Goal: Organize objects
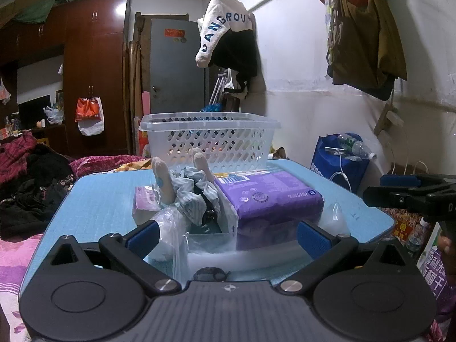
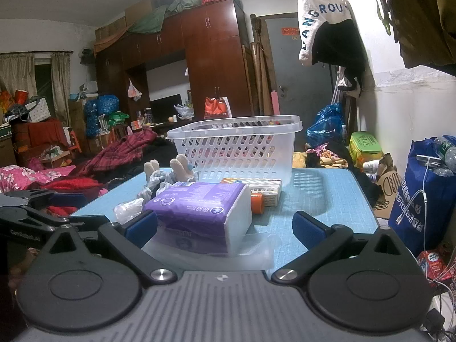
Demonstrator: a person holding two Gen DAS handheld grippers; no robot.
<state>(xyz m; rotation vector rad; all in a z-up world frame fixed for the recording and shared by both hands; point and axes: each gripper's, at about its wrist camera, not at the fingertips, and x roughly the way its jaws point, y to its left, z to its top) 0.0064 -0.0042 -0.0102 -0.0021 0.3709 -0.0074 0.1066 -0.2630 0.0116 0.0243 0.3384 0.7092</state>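
Note:
A white lattice basket [image 1: 209, 139] [image 2: 236, 148] stands at the far end of a small blue table [image 1: 94, 199] [image 2: 330, 199]. In front of it lie a purple tissue pack [image 1: 270, 199] [image 2: 199, 208], a stuffed doll in striped cloth [image 1: 182, 191] [image 2: 171, 171] with its feet up, a crumpled clear plastic bag [image 1: 168, 228], a cardboard box [image 2: 265, 189] and an orange-capped item [image 2: 256, 202]. My left gripper [image 1: 228, 235] is open just short of the pack and bag. My right gripper [image 2: 225, 228] is open, its left pad beside the pack.
The right gripper's side [image 1: 410, 193] shows at the right of the left wrist view. A blue bag with bottles [image 2: 427, 188] stands right of the table. Clothes and blankets [image 2: 114, 154] lie on a bed to the left. A wardrobe [image 1: 94, 71] and door [image 1: 176, 65] stand behind.

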